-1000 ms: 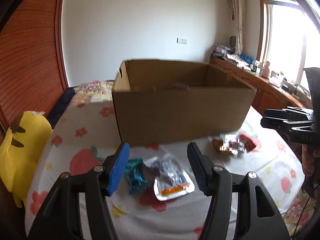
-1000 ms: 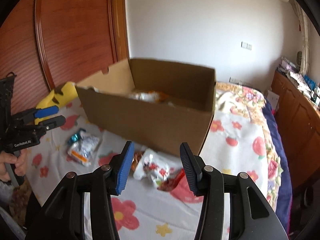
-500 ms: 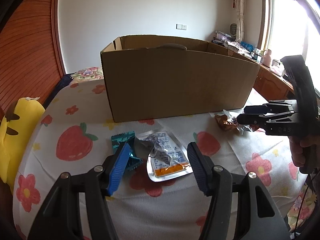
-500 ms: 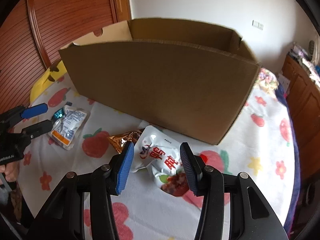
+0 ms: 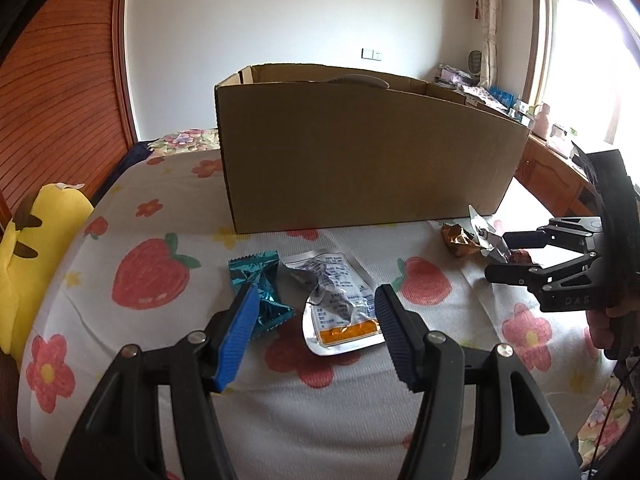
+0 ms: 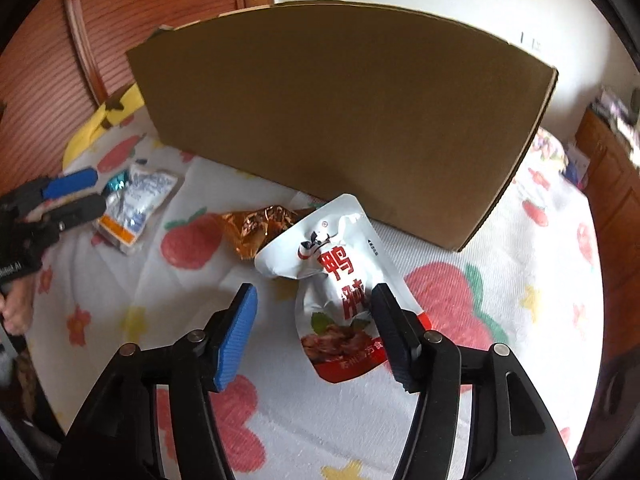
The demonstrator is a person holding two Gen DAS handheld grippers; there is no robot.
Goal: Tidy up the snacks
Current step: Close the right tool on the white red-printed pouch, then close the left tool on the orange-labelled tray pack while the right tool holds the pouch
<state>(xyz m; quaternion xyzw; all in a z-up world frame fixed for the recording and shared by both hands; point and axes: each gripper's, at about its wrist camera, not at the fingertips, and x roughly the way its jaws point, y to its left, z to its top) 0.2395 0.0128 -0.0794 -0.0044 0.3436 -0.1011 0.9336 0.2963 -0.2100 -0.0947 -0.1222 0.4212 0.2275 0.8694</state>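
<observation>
A large cardboard box (image 5: 360, 152) stands on the flowered cloth; it also shows in the right wrist view (image 6: 344, 120). My left gripper (image 5: 314, 312) is open, low over a silver packet with an orange strip (image 5: 340, 308) and a teal wrapper (image 5: 260, 288). My right gripper (image 6: 316, 320) is open around the lower part of a white and red pouch (image 6: 340, 280), beside a gold foil wrapper (image 6: 256, 224). The right gripper (image 5: 500, 252) shows in the left wrist view, near the gold wrapper (image 5: 458, 240). The left gripper (image 6: 80, 192) shows in the right wrist view.
A yellow plush toy (image 5: 24, 248) lies at the left edge of the cloth. A wooden sideboard (image 5: 552, 176) with clutter runs under the window on the right. A wood-panelled wall (image 5: 52, 100) stands on the left.
Both grippers have dropped lower and closer to the snacks. The right gripper now straddles the white and red pouch. The box's inside is no longer visible.
</observation>
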